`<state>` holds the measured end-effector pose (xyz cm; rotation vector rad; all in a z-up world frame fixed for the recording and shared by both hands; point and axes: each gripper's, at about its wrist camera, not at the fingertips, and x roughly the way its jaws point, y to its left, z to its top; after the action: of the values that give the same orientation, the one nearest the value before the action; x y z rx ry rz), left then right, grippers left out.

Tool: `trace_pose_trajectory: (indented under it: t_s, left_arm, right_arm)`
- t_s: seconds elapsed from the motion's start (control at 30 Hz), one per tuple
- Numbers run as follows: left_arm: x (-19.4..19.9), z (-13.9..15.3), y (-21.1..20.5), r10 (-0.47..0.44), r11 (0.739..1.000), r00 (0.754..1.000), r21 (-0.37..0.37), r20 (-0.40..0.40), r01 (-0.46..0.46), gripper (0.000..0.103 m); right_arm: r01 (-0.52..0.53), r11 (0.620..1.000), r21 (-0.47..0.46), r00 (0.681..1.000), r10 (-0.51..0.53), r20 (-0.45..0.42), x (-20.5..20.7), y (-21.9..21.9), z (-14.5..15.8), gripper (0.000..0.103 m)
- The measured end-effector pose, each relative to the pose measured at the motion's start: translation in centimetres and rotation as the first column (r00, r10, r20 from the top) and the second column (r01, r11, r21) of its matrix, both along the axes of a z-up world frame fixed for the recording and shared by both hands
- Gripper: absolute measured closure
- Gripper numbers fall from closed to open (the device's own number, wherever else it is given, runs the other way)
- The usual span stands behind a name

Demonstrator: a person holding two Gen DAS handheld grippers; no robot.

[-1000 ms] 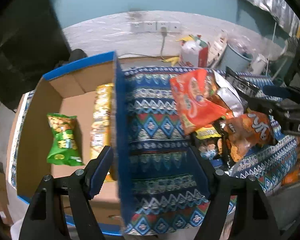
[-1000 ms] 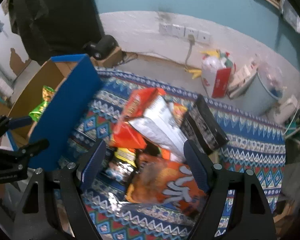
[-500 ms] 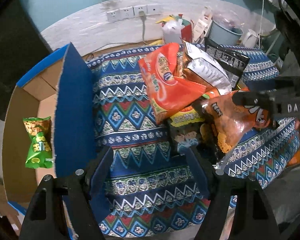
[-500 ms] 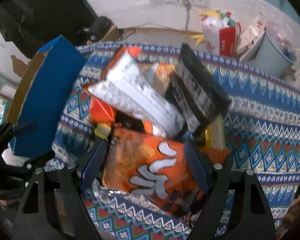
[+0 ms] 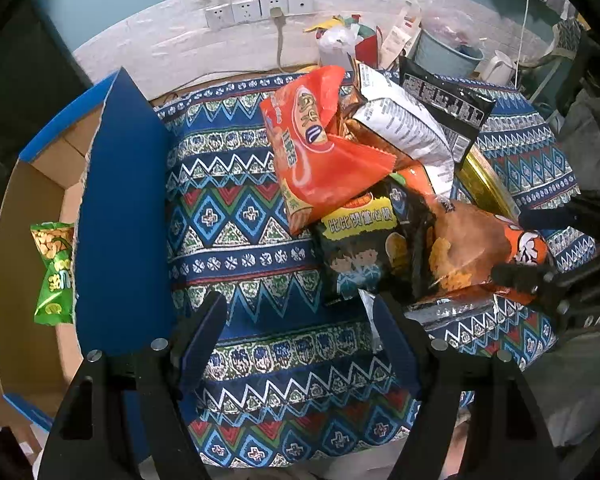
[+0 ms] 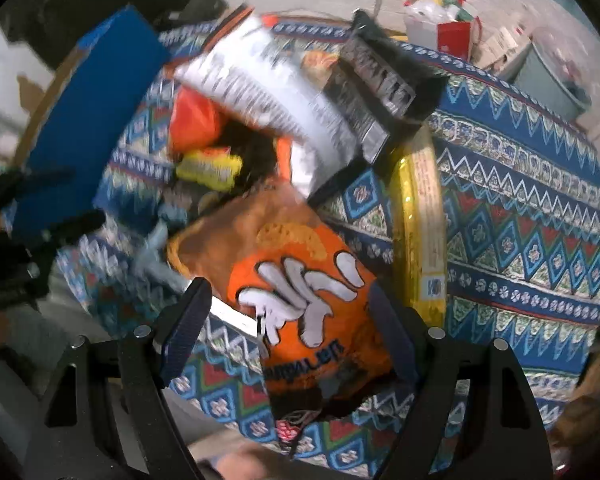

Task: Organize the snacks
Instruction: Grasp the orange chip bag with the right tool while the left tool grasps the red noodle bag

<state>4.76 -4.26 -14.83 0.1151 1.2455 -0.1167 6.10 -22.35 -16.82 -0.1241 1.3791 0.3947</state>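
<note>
A heap of snack bags lies on the patterned cloth [image 5: 240, 216]. It holds a red bag [image 5: 320, 148], a black bag with cartoon children [image 5: 364, 248], a white bag [image 6: 268, 80], a black pack [image 6: 380, 76], a yellow tin [image 6: 416, 216] and an orange bag [image 6: 300, 292]. My right gripper [image 6: 288, 316] points down, open, with its fingers on either side of the orange bag. The pads do not press on it. My left gripper [image 5: 298, 324] stands open over bare cloth, just in front of the cartoon bag. A green pack [image 5: 54, 268] lies in the cardboard box [image 5: 28, 208] at the left.
The box's blue flap [image 5: 120, 220] stands upright between the box and the cloth. Behind the cloth stand a wall with sockets [image 5: 260, 10], a bag of rubbish [image 5: 340, 40], a grey bucket [image 5: 444, 50] and a white kettle [image 5: 500, 68].
My left gripper has swung from over the box's flap to the right, onto the cloth by the heap. My right gripper has come down over the orange bag, which now sits between its fingers.
</note>
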Motion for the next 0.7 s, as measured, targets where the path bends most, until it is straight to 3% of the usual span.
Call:
trace_pose_trajectory:
  t_s: [0.13,0.43,0.53,0.6,0.7]
  left_arm:
    - [-0.2,-0.4,0.2,0.005,1.0,1.0,0.005,-0.012,-0.005,0.026]
    - [0.5,-1.0,1.4,0.045,0.999,0.998,-0.026,-0.038,-0.046,0.026]
    - [0.9,-1.1,1.6,0.056,0.998,0.997,-0.034,-0.045,-0.057,0.026]
    - [1.1,-1.1,1.7,0.061,0.997,0.997,-0.035,-0.045,-0.063,0.026]
    - [1.5,-0.9,1.8,0.07,0.996,0.997,-0.045,-0.043,-0.072,0.026]
  right_arm:
    - [-0.095,0.991,-0.096,0.995,0.097,0.017,-0.4,1.2,-1.3,0.023]
    - [-0.208,0.964,-0.166,0.977,0.212,0.005,0.3,3.1,-4.4,0.023]
    - [-0.221,0.955,-0.197,0.975,0.222,-0.019,0.4,2.9,-5.9,0.035]
    - [-0.209,0.967,-0.144,0.978,0.207,-0.027,0.5,2.5,-6.1,0.054]
    - [-0.194,0.97,-0.149,0.98,0.197,0.008,0.2,2.3,-5.2,0.059]
